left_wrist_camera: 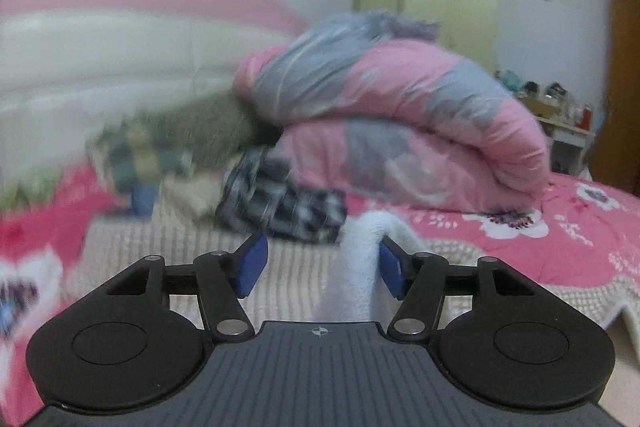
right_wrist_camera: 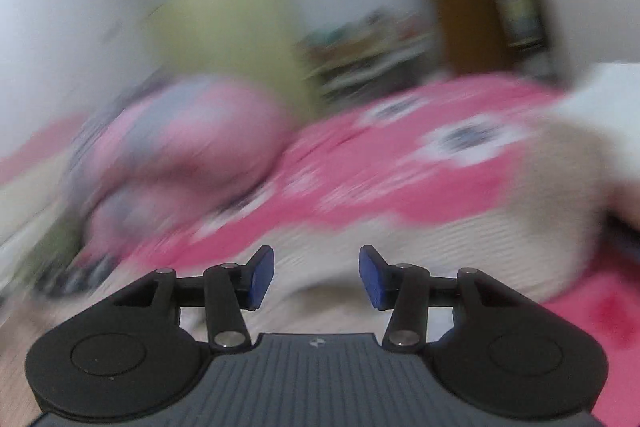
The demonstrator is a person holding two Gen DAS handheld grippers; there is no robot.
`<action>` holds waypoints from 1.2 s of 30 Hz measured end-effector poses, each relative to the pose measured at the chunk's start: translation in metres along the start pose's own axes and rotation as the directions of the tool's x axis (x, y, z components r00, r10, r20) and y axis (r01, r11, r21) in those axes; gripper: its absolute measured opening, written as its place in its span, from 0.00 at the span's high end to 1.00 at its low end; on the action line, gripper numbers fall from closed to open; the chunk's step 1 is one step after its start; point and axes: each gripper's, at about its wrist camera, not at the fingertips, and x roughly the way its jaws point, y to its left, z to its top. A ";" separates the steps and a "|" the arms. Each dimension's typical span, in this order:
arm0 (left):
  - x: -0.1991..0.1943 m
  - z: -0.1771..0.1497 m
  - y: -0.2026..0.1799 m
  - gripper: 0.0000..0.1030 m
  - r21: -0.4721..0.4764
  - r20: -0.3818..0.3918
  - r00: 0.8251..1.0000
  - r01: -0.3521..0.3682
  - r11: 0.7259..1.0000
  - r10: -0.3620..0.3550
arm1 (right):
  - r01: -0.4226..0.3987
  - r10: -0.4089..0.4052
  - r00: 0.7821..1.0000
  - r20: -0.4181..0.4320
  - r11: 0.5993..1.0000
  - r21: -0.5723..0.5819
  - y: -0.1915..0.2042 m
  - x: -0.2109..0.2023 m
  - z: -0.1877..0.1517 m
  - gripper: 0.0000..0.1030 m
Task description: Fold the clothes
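Take the folded quilt (left_wrist_camera: 400, 123) on the bed (left_wrist_camera: 580, 239) as your landmark. Left of it lies a heap of clothes (left_wrist_camera: 176, 143), and just before its left end sits a checked garment (left_wrist_camera: 280, 207). Behind it stands a wardrobe (left_wrist_camera: 428, 3) against the wall; to its right, beyond the bed, is a cluttered table (left_wrist_camera: 560, 111). Before the quilt a knitted blanket (left_wrist_camera: 200, 255) is spread on the bed, and on it rises a towel (left_wrist_camera: 360, 267), beside your left gripper (left_wrist_camera: 320, 267).

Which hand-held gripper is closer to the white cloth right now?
Left. The left hand-held gripper is open with the white cloth between its fingers; the right hand-held gripper is open over the beige blanket, holding nothing.
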 end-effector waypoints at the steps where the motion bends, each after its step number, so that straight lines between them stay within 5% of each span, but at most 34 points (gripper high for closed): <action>1: 0.007 -0.002 0.013 0.42 -0.059 -0.038 0.999 0.001 0.998 -0.004 | -0.059 0.057 0.995 -0.078 0.998 -0.020 0.015 0.019 -0.005 0.52; 3: 0.017 -0.011 0.040 0.42 -0.155 -0.115 0.993 0.000 0.988 -0.018 | -0.177 0.162 0.957 -0.243 0.983 -0.044 0.047 0.058 -0.016 0.52; 8: 0.019 -0.036 0.082 0.42 -0.207 -0.184 0.983 -0.030 0.978 -0.009 | -0.374 0.285 0.781 -0.555 0.926 -0.050 0.133 0.146 -0.052 0.52; 11: 0.012 -0.050 0.090 0.37 -0.174 -0.157 0.987 -0.014 0.985 -0.013 | -0.334 0.264 0.730 -0.630 0.943 0.008 0.157 0.200 -0.063 0.52; 14: 0.009 -0.067 0.082 0.35 -0.113 -0.136 0.991 -0.017 0.993 0.002 | -0.309 0.266 0.745 -0.611 0.950 0.036 0.166 0.247 -0.057 0.53; 22: 0.013 -0.089 0.065 0.31 -0.103 -0.034 0.999 -0.016 0.995 0.012 | -0.281 0.256 0.879 -0.402 0.960 -0.004 0.191 0.328 -0.006 0.57; 27: 0.020 -0.093 0.062 0.28 -0.088 -0.043 0.999 0.015 0.996 -0.019 | -0.256 0.255 0.938 -0.236 0.966 0.027 0.201 0.374 0.028 0.57; 30: 0.029 -0.096 0.064 0.23 -0.102 -0.081 0.996 0.026 0.994 -0.034 | -0.226 0.231 0.957 -0.172 0.973 0.050 0.204 0.408 0.042 0.57; 32: 0.032 -0.097 0.065 0.23 -0.107 -0.100 0.994 0.024 0.994 -0.035 | -0.148 0.168 0.952 -0.257 0.984 0.096 0.195 0.450 0.029 0.58; 36: 0.035 -0.098 0.066 0.19 -0.114 -0.115 0.993 0.015 0.993 -0.028 | -0.081 0.084 0.954 -0.286 0.996 0.022 0.206 0.462 0.018 0.57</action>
